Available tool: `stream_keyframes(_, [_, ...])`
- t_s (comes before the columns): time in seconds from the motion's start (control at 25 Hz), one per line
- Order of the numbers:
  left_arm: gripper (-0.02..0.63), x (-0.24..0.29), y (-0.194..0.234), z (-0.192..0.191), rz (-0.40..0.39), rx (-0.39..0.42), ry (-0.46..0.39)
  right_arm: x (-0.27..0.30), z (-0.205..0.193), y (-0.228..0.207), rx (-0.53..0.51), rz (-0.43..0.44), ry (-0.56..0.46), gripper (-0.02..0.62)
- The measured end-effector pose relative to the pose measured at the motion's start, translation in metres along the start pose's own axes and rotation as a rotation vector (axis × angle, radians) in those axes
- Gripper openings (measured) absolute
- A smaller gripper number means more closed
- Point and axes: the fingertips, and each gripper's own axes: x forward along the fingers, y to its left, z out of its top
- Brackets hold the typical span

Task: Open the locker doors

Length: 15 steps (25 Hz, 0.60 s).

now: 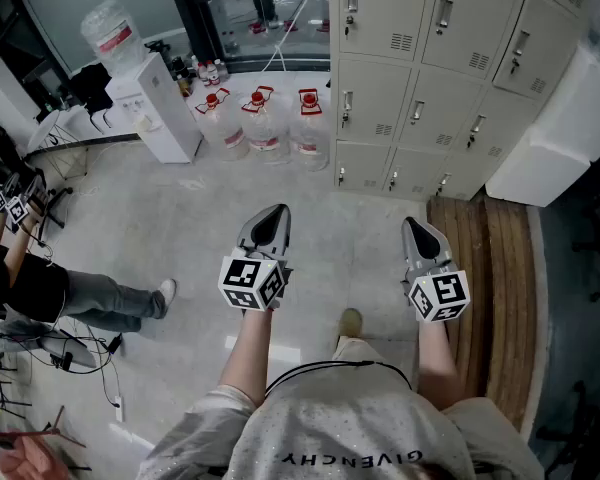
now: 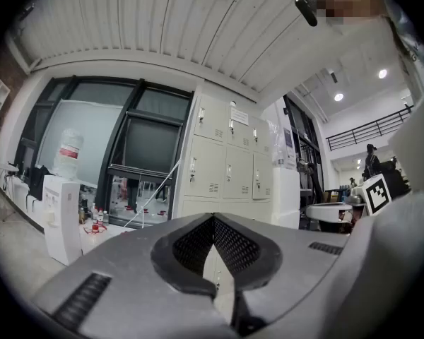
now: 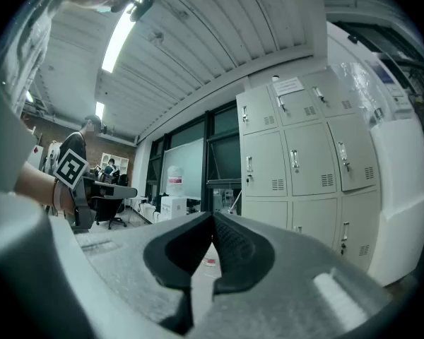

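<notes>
Beige metal lockers (image 1: 420,78) stand against the far wall, well apart from the person, with every visible door shut. Left gripper (image 1: 271,218) and right gripper (image 1: 418,230) are held out side by side above the floor, both pointed toward the lockers. Each has its jaws clenched tip to tip with nothing between them. Assessment: the task is at its approach stage, with no door yet reached. The next move would call for closing the distance to the lockers, parting one gripper's jaws, and lining them up on a door handle (image 1: 417,111) before pulling. Water jugs (image 1: 267,126) left of the lockers appear clear of that path.
</notes>
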Motion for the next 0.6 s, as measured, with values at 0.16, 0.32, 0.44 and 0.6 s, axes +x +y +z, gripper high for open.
stream_keyframes(0.16, [-0.002,0.056,0.019,0.002,0.006,0.002,0.007,0.048,0.000,-0.042,0.019,-0.014,-0.003,-0.003])
stream_keyframes(0.32, [-0.002,0.099,0.030,-0.001,0.017,-0.008,0.019,0.084,-0.004,-0.074,0.049,-0.009,-0.001,-0.003])
stream_keyframes(0.44, [-0.002,0.126,0.037,-0.005,0.028,-0.018,0.021,0.106,-0.010,-0.092,0.052,0.002,0.004,-0.003])
stream_keyframes(0.6, [-0.002,0.161,0.040,-0.006,0.031,-0.026,0.011,0.129,-0.012,-0.117,0.048,0.012,0.002,-0.003])
